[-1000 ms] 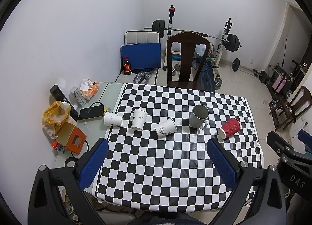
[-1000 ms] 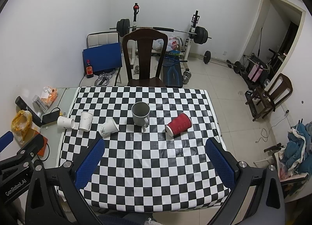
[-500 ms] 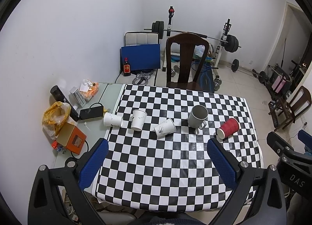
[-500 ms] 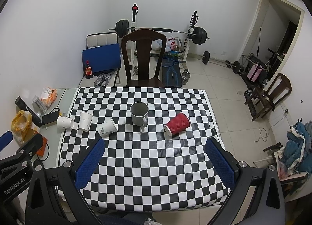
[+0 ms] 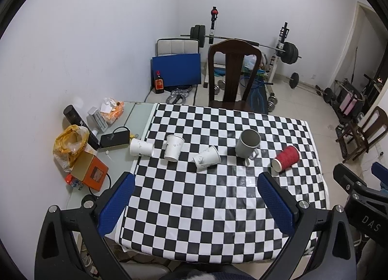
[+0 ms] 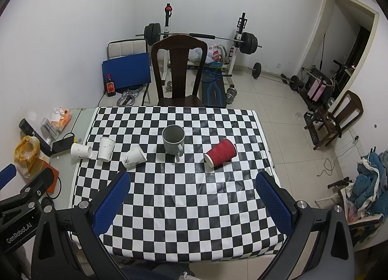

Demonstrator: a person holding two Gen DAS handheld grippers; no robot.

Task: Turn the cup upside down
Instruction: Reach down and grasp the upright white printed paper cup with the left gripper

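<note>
Cups [image 5: 286,158] marginally nearer; jaws wide.

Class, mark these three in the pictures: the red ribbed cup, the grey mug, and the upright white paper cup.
red ribbed cup [image 6: 222,152], right wrist view, on its ribbed side.
grey mug [image 6: 172,144], right wrist view, on its outer wall.
upright white paper cup [image 5: 173,148], left wrist view, on its side wall.

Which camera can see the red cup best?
The right wrist view. There the red cup lies on its side near the middle of the picture, big and clear, its open end facing the camera. The left wrist view shows the same cup too, but far off to the right and smaller.
</note>
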